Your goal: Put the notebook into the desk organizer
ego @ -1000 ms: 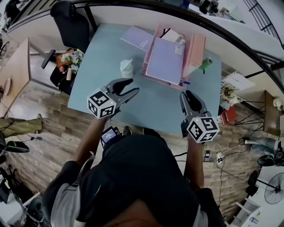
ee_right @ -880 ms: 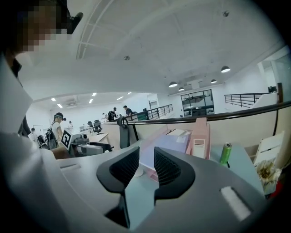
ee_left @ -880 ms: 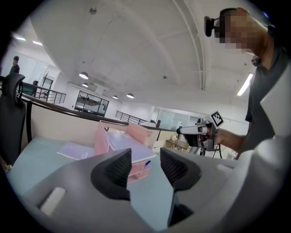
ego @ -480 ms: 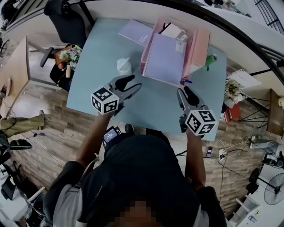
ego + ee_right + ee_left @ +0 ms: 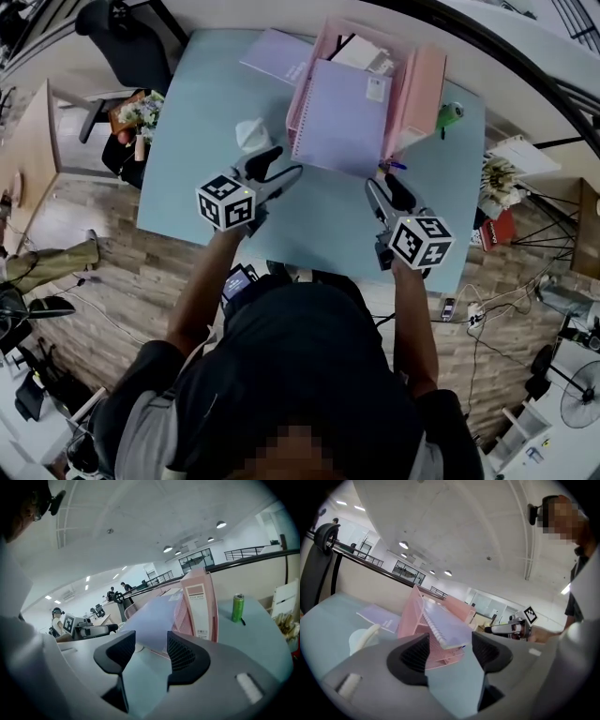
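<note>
A lilac spiral notebook rests slanted on the pink desk organizer at the far middle of the pale blue table. My left gripper hovers just short of the notebook's near left corner. My right gripper is just short of its near right corner. Both have just been opening their jaws, and nothing is between them. In the left gripper view the notebook lies beyond the open left gripper. In the right gripper view the notebook lies past the open right gripper.
A second lilac notebook lies flat at the far left. A white crumpled cup stands beside the left gripper. A green can is right of the organizer, and a pen lies by its near corner. An office chair stands past the table's left edge.
Both grippers have moved away from the table's near edge toward the organizer. The right gripper's jaws were together and now stand apart. The notebook has not moved.
</note>
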A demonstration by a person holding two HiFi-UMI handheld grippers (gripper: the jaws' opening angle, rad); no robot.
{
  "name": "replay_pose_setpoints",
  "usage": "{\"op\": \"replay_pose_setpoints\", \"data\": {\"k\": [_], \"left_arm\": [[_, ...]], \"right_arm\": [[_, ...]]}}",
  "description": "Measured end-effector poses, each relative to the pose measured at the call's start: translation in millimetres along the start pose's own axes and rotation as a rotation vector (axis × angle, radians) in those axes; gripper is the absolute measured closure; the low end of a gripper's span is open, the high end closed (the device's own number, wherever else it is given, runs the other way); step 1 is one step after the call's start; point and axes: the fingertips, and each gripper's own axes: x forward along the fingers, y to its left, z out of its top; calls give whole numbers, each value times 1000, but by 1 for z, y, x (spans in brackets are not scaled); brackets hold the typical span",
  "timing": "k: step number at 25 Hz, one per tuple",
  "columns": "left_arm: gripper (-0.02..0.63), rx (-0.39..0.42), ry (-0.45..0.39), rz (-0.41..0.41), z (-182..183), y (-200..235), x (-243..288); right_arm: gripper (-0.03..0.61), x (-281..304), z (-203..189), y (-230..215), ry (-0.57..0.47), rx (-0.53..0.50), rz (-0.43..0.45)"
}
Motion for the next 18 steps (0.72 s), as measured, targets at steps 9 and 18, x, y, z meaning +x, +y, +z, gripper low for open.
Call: {"op": "replay_pose_setpoints", "data": {"k": [9, 18], "left_arm": [[264, -88, 5, -1, -8, 12, 23], [264, -100, 14, -18, -11, 13, 37]], "right_arm": [[325, 30, -8, -15, 28, 114, 59], [325, 49, -14, -18, 59, 163, 91]]}}
